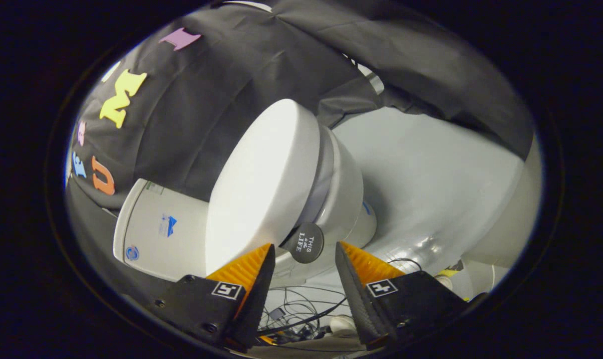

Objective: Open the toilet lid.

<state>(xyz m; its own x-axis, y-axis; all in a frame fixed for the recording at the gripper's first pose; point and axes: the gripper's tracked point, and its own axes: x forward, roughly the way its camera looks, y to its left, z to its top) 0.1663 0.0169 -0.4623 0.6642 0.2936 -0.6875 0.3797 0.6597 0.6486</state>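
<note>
A white toilet stands ahead, seen tilted in the gripper view. Its lid (261,189) lies down on the seat and bowl (344,192), and the white tank (159,229) is behind it. A small round dark tab (305,243) sticks out from the lid's front edge. My gripper (304,249) is open, and the tab sits between the two fingertips, nearer the left one. Neither finger touches the tab or the lid.
Black cloth forms the booth wall behind the toilet. A pale grey floor (431,179) spreads beyond the bowl. Loose cables (301,309) and small items lie on the floor below the fingers.
</note>
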